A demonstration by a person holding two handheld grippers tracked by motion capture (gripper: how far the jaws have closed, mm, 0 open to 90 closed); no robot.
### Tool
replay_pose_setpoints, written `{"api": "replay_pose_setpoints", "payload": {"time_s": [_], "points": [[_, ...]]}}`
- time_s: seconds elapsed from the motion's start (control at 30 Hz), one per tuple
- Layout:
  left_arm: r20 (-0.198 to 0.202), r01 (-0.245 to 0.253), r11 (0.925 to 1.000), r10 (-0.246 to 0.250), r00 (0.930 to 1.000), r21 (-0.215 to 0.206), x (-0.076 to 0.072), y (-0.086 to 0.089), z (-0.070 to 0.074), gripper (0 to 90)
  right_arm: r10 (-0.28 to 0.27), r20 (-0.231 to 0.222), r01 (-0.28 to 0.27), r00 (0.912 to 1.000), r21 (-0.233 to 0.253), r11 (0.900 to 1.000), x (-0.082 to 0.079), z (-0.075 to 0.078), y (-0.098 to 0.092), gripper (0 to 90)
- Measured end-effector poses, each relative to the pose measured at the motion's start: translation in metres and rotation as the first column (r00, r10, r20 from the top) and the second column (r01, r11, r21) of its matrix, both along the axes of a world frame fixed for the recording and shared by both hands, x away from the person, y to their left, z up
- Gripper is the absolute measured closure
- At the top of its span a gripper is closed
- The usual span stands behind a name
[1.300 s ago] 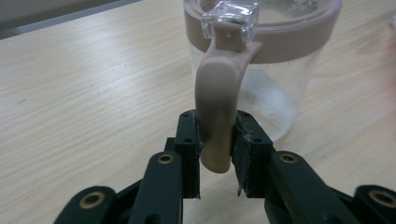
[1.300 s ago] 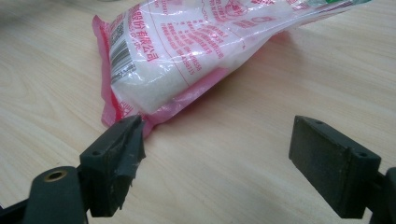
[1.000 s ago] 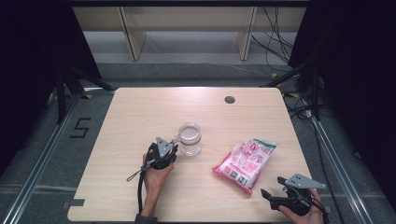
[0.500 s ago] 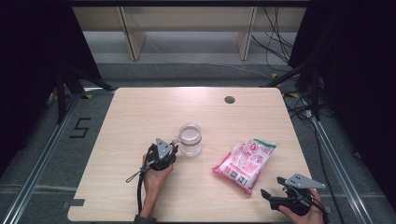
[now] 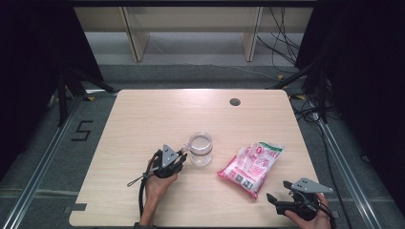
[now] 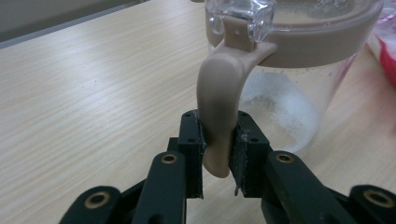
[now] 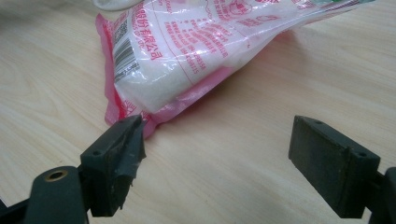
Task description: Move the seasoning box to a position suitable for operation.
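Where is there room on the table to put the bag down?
The whole far half is bare, from the clear jug up to the small dark hole. The left side beyond the left gripper is free too. It's crowded around the pink bag and right gripper.

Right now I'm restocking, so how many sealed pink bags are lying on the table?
1. The pink bag lies on the table, right of the clear jar and just ahead of the open right gripper. Nothing could plausibly hide another.
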State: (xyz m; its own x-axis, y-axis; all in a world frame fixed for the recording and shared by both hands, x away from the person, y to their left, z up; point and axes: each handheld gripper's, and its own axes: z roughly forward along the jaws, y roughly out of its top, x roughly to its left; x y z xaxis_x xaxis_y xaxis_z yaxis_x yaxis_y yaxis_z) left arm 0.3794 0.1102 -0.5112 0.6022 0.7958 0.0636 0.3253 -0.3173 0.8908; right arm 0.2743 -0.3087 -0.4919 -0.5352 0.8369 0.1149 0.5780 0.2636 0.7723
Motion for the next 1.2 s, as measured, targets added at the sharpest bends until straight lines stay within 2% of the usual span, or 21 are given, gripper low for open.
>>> {"api": "replay_pose_setpoints", "payload": {"time_s": [0.07, 0.1, 0.23, 0.3, 0.37, 0.53, 0.6, 0.67, 0.73, 0.8, 0.83, 0.87, 0.9, 0.93, 0.97, 1.0, 1.2], "points": [[0.018, -0.038, 0.999, 0.038, 0.9991, 0.024, 0.001, -0.001, -0.001, 75.7, -0.001, -0.002, 0.001, 1.0, -0.002, 1.0, 0.0, 0.0, 0.0, 19.1], [0.038, -0.073, 0.9951, 0.07, 0.9968, 0.067, 0.003, -0.002, 0.0, 76.4, -0.003, 0.0, 0.003, 1.0, 0.0, 1.0, 0.0, 0.0, 0.0, 19.1], [0.046, -0.084, 0.9909, 0.079, 0.9958, 0.106, 0.009, -0.003, 0.002, 78.2, 0.0, 0.001, 0.0, 1.0, 0.001, 1.0, 0.0, 0.0, 0.0, 19.2], [0.045, -0.081, 0.9931, 0.078, 0.9959, 0.085, 0.008, -0.003, 0.001, 78.3, 0.001, 0.0, -0.001, 1.0, -0.002, 1.0, 0.0, 0.0, 0.0, 19.2], [0.039, -0.081, 0.9958, 0.079, 0.9961, 0.042, 0.007, -0.001, -0.001, 78.7, -0.001, -0.001, 0.001, 1.0, 0.0, 1.0, 0.0, 0.0, 0.0, 19.2], [0.046, -0.08, 0.9956, 0.078, 0.9959, 0.049, 0.005, -0.001, -0.001, 78.7, 0.001, 0.001, -0.001, 1.0, 0.0, 1.0, 0.0, 0.0, 0.0, 19.2], [0.066, -0.09, 0.9915, 0.084, 0.9943, 0.094, 0.002, -0.004, -0.001, 78.2, 0.002, 0.002, -0.002, 1.0, 0.0, 1.0, 0.0, 0.0, 0.0, 19.2], [0.06, -0.068, 0.995, 0.064, 0.9962, 0.073, 0.0, -0.006, 0.0, 78.3, 0.014, 0.013, -0.014, 0.9998, -0.01, 1.0, 0.002, 0.0, -0.002, 19.2], [0.056, -0.041, 0.9967, 0.037, 0.9978, 0.071, -0.004, -0.008, 0.001, 78.6, -0.008, -0.008, 0.009, 0.9999, 0.005, 1.0, 0.0, 0.0, 0.0, 19.2], [0.069, -0.018, 0.9952, 0.011, 0.9976, 0.096, -0.007, -0.011, 0.002, 78.9, -0.011, -0.011, 0.011, 0.9999, 0.008, 1.0, 0.0, 0.0, 0.0, 19.2], [0.077, -0.006, 0.9934, -0.002, 0.997, 0.114, -0.009, -0.013, 0.003, 79.2, 0.015, 0.016, -0.015, 0.9998, -0.011, 1.0, 0.002, -0.001, -0.002, 19.2], [0.07, -0.001, 0.994, -0.007, 0.9975, 0.109, -0.01, -0.014, 0.003, 79.6, -0.012, -0.012, 0.012, 0.9999, 0.008, 1.0, -0.001, 0.0, 0.0, 19.2], [0.05, 0.004, 0.9961, -0.009, 0.9987, 0.088, -0.013, -0.015, 0.001, 80.1, -0.003, 0.001, 0.003, 1.0, 0.003, 1.0, 0.0, 0.0, -0.001, 19.2], [0.046, 0.005, 0.9962, -0.009, 0.9989, 0.087, -0.015, -0.016, 0.0, 80.7, 0.015, 0.02, -0.014, 0.9997, -0.008, 1.0, 0.002, 0.0, -0.002, 19.2], [0.049, 0.006, 0.9963, -0.01, 0.9988, 0.086, -0.016, -0.016, 0.0, 80.9, -0.007, -0.004, 0.007, 1.0, 0.007, 1.0, 0.0, 0.0, 0.0, 19.2], [0.054, 0.007, 0.9962, -0.012, 0.9984, 0.087, -0.017, -0.015, 0.0, 81.3, -0.006, -0.005, 0.006, 1.0, 0.005, 1.0, 0.0, 0.0, 0.0, 19.2], [0.028, -0.009, 0.9973, 0.007, 0.9996, 0.073, -0.024, -0.012, 0.001, 80.2, -0.001, -0.002, 0.001, 1.0, 0.001, 1.0, 0.0, 0.0, 0.0, 19.2]]}}
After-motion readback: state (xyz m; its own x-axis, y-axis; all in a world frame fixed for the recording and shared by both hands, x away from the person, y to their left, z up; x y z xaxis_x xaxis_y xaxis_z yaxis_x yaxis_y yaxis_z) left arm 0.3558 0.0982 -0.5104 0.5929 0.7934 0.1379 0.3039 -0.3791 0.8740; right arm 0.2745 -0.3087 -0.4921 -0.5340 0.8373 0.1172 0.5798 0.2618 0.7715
